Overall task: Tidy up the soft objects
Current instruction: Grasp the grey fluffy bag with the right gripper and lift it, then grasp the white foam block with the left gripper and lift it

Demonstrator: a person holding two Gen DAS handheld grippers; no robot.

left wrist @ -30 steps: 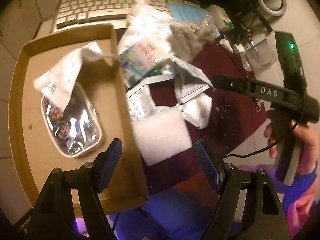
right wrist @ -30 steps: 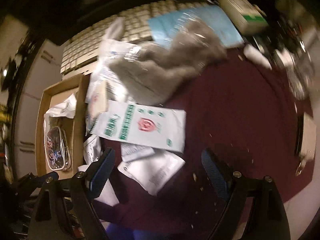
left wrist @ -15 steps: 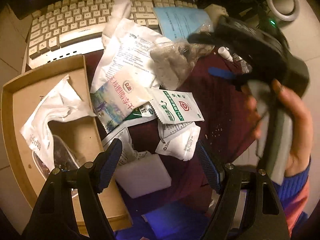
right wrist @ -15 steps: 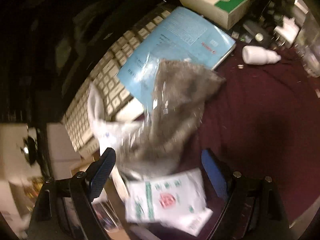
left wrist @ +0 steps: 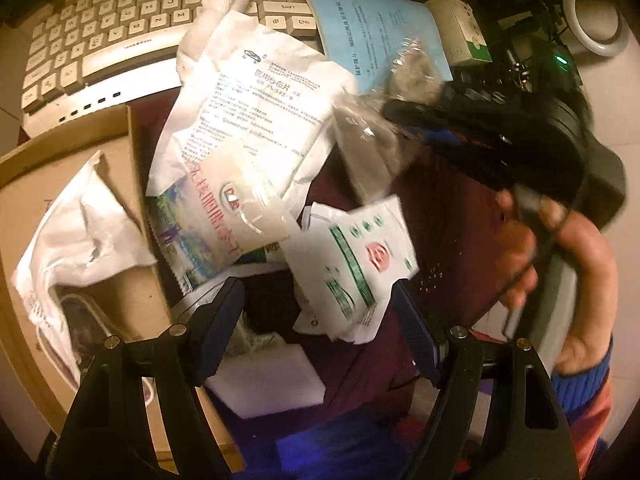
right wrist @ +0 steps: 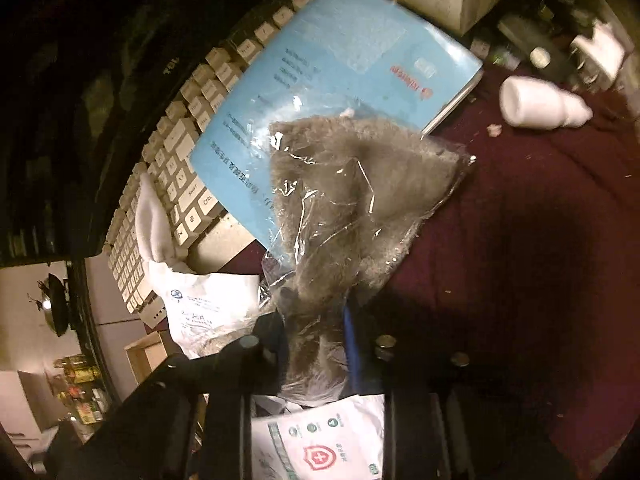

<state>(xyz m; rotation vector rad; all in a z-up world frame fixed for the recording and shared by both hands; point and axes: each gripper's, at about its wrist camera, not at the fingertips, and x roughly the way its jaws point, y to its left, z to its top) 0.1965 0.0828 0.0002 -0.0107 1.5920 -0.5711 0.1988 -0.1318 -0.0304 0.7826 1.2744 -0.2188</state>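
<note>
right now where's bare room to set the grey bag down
Bare maroon cloth right of the grey bag, below the white bottle. Some bare floor in the box. Crowded: packets piled between box and blue booklet.

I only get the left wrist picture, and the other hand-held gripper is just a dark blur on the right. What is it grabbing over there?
Observer: In the right wrist view, the right hand-held gripper has its jaws closing on a clear bag of grey fluff. The bag's near end is between them.
Operator: Is anything hidden behind that blur?
Observer: Yes, a small white bottle lies on its side on the maroon cloth, beyond the bag.
Operator: And right under the gripper?
Observer: A white packet with a red shield lies just below its fingers.
</note>
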